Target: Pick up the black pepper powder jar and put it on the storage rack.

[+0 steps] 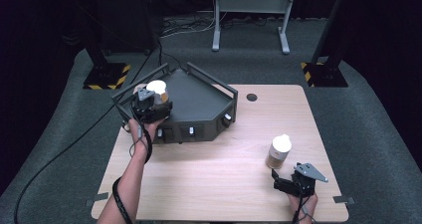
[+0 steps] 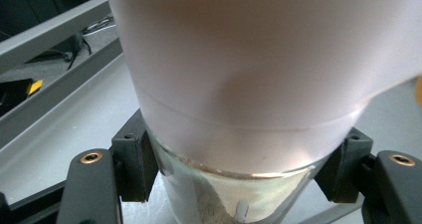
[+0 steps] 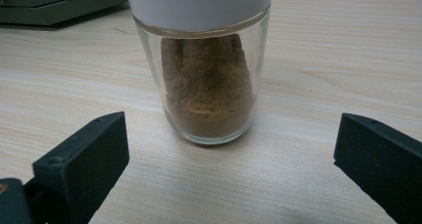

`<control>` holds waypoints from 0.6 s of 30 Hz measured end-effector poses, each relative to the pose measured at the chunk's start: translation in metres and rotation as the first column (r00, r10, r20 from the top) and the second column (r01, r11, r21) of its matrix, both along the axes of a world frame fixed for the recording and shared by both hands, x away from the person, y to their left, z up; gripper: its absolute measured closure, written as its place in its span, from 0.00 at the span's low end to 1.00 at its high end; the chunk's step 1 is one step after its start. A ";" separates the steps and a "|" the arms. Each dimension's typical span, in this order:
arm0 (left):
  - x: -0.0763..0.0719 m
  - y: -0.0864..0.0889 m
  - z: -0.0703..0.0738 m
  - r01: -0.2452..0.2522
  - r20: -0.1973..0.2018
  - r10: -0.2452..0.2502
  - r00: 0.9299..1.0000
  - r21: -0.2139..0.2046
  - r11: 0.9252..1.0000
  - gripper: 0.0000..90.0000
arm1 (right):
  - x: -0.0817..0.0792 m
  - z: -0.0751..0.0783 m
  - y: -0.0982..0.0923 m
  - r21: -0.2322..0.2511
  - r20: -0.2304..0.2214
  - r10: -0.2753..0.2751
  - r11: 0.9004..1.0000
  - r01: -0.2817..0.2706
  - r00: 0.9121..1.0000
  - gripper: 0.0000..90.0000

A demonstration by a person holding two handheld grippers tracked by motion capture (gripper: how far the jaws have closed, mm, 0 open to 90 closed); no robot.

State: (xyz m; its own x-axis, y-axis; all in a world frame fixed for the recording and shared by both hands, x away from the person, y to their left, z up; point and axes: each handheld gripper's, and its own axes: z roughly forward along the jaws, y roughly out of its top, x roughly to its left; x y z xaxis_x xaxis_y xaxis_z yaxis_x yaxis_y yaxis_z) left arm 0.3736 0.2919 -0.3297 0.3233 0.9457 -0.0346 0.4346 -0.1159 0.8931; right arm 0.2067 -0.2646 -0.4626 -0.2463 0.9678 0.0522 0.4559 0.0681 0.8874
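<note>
Left gripper: I have my left gripper (image 1: 149, 107) over the left end of the dark grey angular tray with raised rails (image 1: 199, 102), which sits at the far left of the light wooden bench (image 1: 219, 184).
Left jaws: clenched on a clear glass jar with a white lid and pale powder inside (image 2: 249, 109); in the left gripper view the black pads press on the glass just under the lid, one on each side.
Held jar: in the high view its white lid shows (image 1: 157, 88) above the gripper, over the tray's flat grey floor; I cannot tell whether its base touches the tray.
Right gripper: my right gripper (image 1: 286, 180) rests low near the bench's near right corner, pointing at the second jar.
Right jaws: released, spread wide with nothing between the pads.
Second jar: a clear glass jar with a white lid and brown powder (image 3: 206, 84) stands upright on the bench, just ahead of the right jaws and apart from them; in the high view it is well apart from the tray (image 1: 278, 152).
</note>
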 end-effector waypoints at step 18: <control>0.006 -0.008 -0.010 -0.004 0.014 0.004 1.000 -0.004 1.000 0.34 | 0.000 0.000 0.001 -0.004 0.003 -0.001 1.000 0.001 1.000 0.00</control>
